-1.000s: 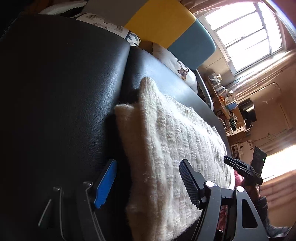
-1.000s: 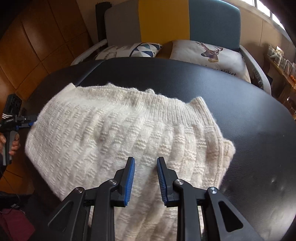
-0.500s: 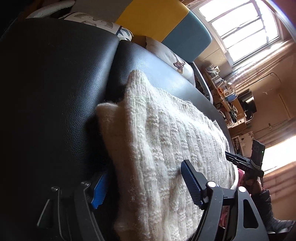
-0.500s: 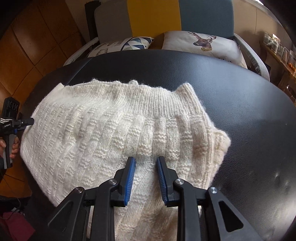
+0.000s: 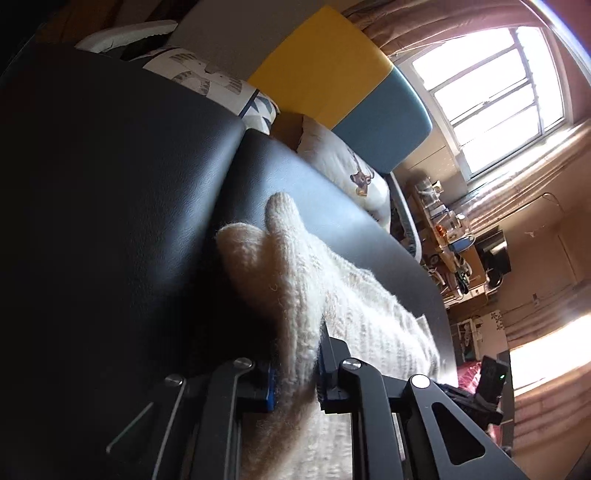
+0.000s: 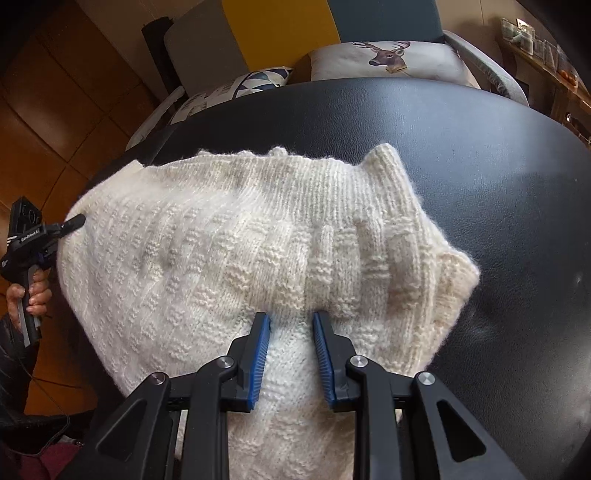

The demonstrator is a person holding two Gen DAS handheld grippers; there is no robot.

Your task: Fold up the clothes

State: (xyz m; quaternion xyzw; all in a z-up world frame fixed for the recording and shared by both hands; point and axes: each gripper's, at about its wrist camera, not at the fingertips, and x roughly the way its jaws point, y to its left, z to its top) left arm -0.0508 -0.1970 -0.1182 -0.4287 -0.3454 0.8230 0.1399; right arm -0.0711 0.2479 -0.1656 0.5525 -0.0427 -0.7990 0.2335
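A cream knitted sweater (image 6: 258, 243) lies folded on a black leather surface (image 6: 498, 166). My right gripper (image 6: 291, 354) is shut on the sweater's near edge, a ridge of knit pinched between its blue pads. My left gripper (image 5: 295, 369) is shut on the sweater's left edge (image 5: 295, 288), the knit bunched up between its jaws. The left gripper also shows in the right wrist view (image 6: 74, 223) at the sweater's far left side, held by a hand.
Behind the black surface stands a sofa with a grey, yellow and blue back (image 6: 280, 33) and two cushions, one with a deer print (image 6: 384, 59). A window (image 5: 495, 96) and a cluttered shelf (image 5: 447, 236) are at the right in the left wrist view.
My left gripper went from open around the sweater's edge to shut on it. My right gripper stayed shut on the near edge, and the sweater drew closer.
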